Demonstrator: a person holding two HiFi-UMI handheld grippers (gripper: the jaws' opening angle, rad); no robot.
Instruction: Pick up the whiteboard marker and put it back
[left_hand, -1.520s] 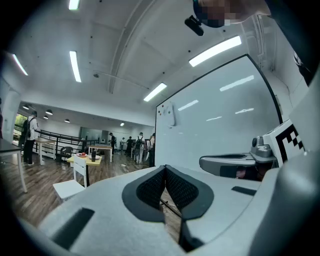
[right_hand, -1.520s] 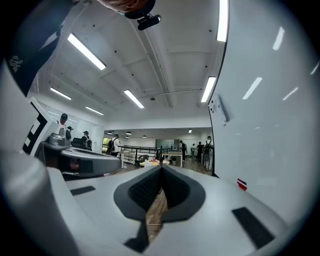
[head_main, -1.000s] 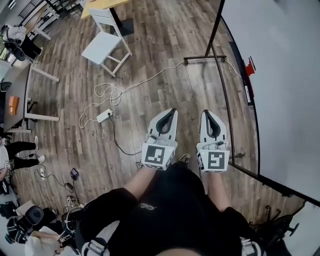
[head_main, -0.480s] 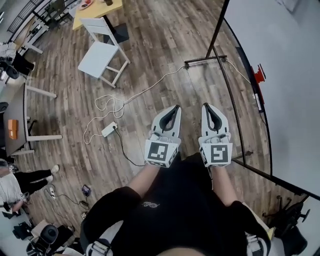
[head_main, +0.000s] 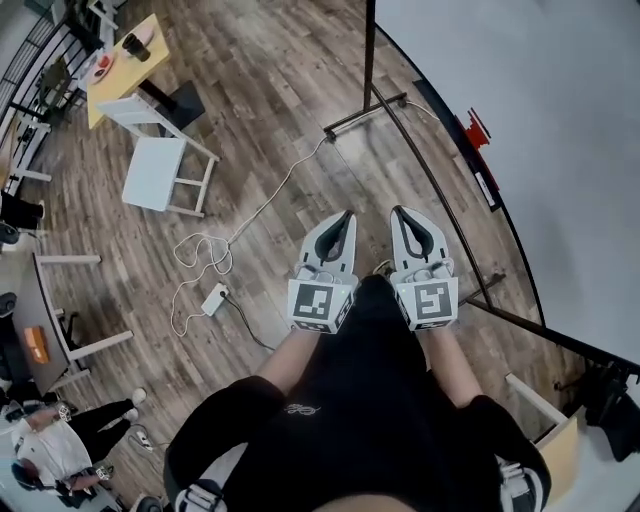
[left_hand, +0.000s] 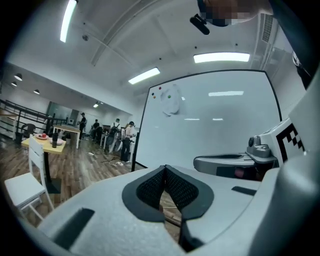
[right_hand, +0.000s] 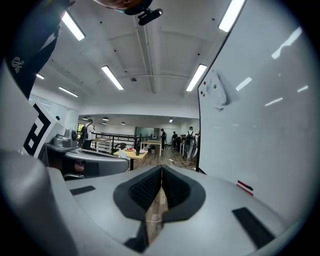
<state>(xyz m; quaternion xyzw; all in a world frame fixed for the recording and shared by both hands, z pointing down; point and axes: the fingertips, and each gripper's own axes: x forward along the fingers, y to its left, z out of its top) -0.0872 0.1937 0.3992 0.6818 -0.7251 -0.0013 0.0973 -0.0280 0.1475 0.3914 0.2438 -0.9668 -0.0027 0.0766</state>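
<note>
Head view looks down on a brown wood floor (head_main: 270, 100) made of long planks. A big whiteboard (head_main: 540, 120), smooth and shiny, stands at the right on a thin black metal frame (head_main: 370, 60). A white chair (head_main: 155, 170) and a yellow table (head_main: 115, 75) sit far off at the left, and a thin white cord (head_main: 270, 195) curls over the floor. The grey left gripper (head_main: 345, 215) and right gripper (head_main: 398, 212) are side by side, both shut tight with nothing in them (the bumpy black pads (left_hand: 150, 187) touch). The marker (right_hand: 245, 186), a small red and black stick, sits on the whiteboard, well apart from both.
</note>
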